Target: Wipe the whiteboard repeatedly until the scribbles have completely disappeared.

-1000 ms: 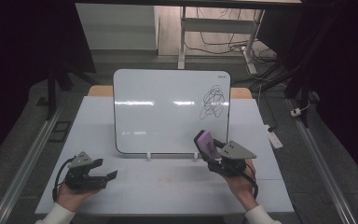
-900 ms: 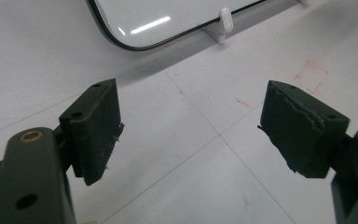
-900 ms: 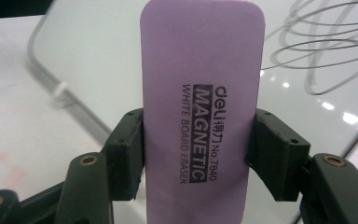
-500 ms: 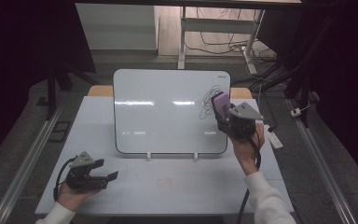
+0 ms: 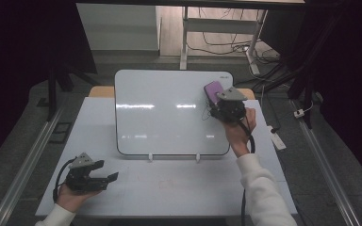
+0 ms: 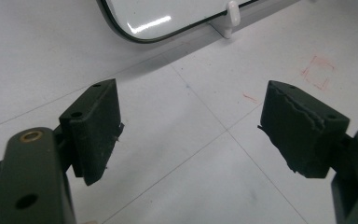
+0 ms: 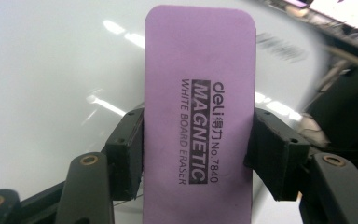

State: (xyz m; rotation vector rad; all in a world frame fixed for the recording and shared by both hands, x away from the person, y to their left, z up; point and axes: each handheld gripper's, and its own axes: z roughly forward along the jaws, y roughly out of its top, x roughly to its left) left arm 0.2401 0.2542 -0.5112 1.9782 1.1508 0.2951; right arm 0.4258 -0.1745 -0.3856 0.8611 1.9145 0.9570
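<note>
— Found the magnetic whiteboard eraser (image 7: pixel 199 107) where?

— Up against the whiteboard (image 5: pixel 165 113), near its 2 o'clock corner, clamped in the right claw (image 5: pixel 219 101). Looked purple, flat and round-cornered, with the printed face turned toward the claw's camera.

— Gripped how?

— Pinched across the narrow width, pads pressed on the two long edges, about half open to span it. Taken below the middle, so most of the length stuck out ahead toward 12 o'clock.

— Judged heavy?

— Hardly. Looked light and somewhat soft, like foam; probably gave a little under the pads, though no dent to be seen. Not fragile. Not slippery either, going by the matte face.

— Any catch?

— Labelled magnetic, so likely to tug toward the board on contact and drag a bit in wiping. Best held by the long edges, as done, perhaps nearer the middle for firmer pressing. Best kept flat to the board rather than tipped on an edge.

— And the dark scribble (image 7: pixel 279 46)?

— Glimpsed, blurred, just beside the eraser, toward 1 o'clock in the right gripper view. Not yet wiped there, as far as could be told.

— Left claw (image 5: pixel 104 176)?

— Held low over the tabletop (image 5: pixel 169 183), at 7 o'clock from the board and well apart from it. Stood wide open with nothing between the pads. Faced bare tabletop, with a faint red square mark (image 6: pixel 319 72) beyond.
</note>
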